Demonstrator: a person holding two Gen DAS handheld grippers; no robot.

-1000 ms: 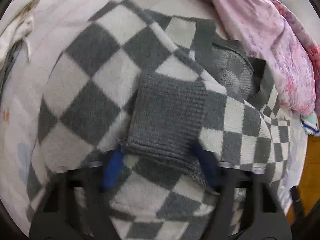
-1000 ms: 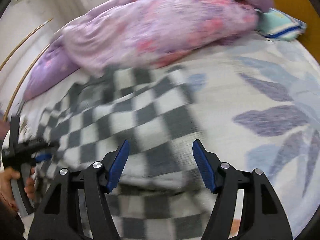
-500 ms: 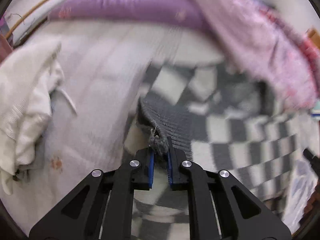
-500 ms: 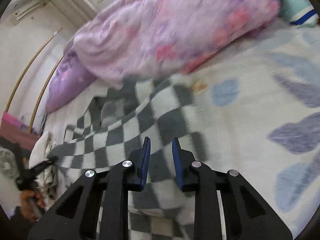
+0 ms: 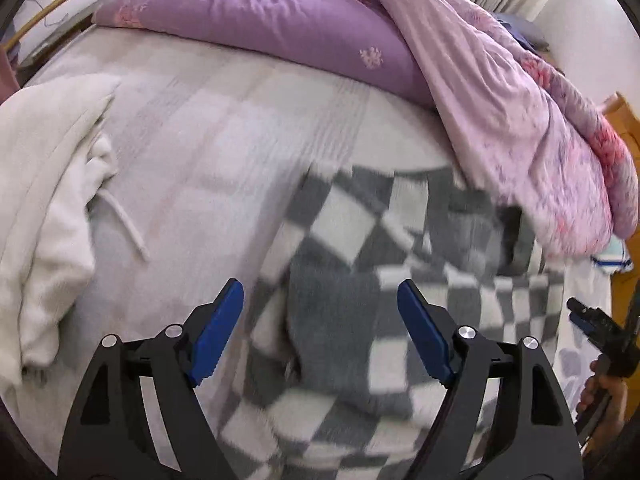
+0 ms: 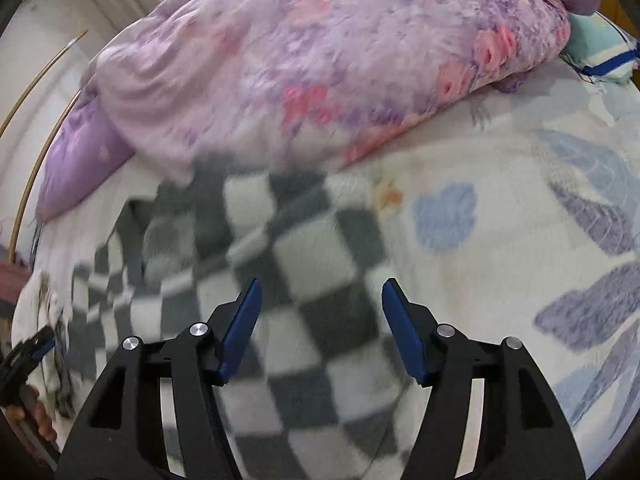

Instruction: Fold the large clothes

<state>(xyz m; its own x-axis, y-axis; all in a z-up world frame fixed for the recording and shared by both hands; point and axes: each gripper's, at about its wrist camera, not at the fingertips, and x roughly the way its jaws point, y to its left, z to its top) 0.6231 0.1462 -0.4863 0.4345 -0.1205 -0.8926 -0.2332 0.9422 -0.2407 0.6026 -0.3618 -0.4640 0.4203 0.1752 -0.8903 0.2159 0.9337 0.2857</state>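
Note:
A grey-and-white checkered knit garment (image 5: 384,280) lies spread on the bed; it also shows in the right wrist view (image 6: 288,280). Its plain grey ribbed part (image 5: 332,320) lies just ahead of my left gripper (image 5: 320,312), which is open and holds nothing. My right gripper (image 6: 320,304) is open and empty above the garment's near right part. Both views are blurred by motion. The right gripper shows at the far right of the left wrist view (image 5: 592,320), and the left one at the lower left edge of the right wrist view (image 6: 28,348).
A pink floral quilt (image 6: 340,60) and a purple pillow (image 5: 260,20) lie along the far side, the quilt (image 5: 520,112) touching the garment's far edge. A white garment (image 5: 44,208) lies at left. The floral bedsheet (image 6: 520,240) stretches right. A striped pillow (image 6: 600,52) sits far right.
Both grippers were shut half a second ago, the left one on the grey ribbed part; now both are open and the garment lies on the bed.

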